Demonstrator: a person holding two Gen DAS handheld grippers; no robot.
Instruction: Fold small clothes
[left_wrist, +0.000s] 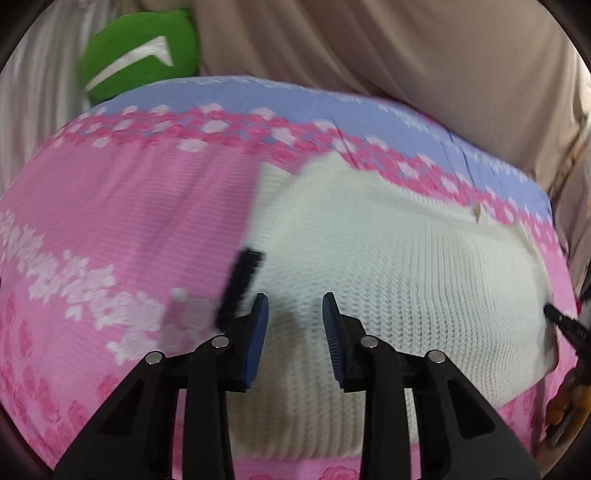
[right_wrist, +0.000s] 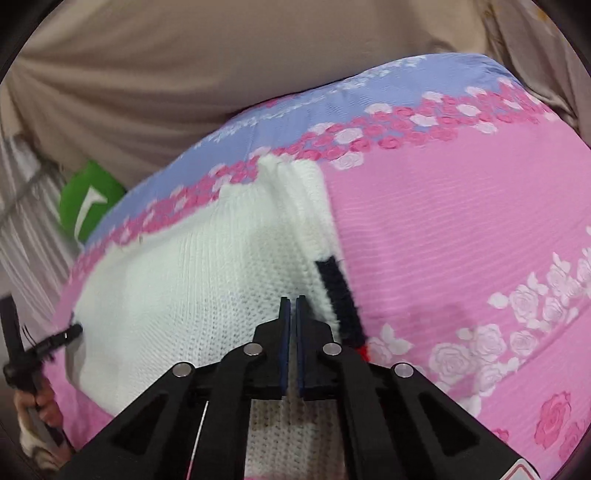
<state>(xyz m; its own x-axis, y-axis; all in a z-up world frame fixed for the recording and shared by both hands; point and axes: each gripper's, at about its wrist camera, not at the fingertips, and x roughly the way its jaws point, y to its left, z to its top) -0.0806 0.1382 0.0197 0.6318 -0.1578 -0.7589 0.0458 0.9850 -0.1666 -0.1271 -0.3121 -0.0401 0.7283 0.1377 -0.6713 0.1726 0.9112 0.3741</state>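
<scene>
Nearest, the left gripper (left_wrist: 295, 306) hovers with its jaws partly apart and empty above one white knitted garment (left_wrist: 388, 266). The right gripper (right_wrist: 291, 306) has its jaws all but closed, holding nothing visible. The garment, with one dark trim strip (right_wrist: 338, 291), lies on a pink rose-patterned bed cover (left_wrist: 122, 206). Behind are one green cushion (left_wrist: 140, 51) and beige drapery (right_wrist: 184, 74).

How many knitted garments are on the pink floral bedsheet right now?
1. A single white knitted garment with a black trim strip lies on the pink floral bedsheet, near its blue border. More could lie outside both fisheye views.
</scene>
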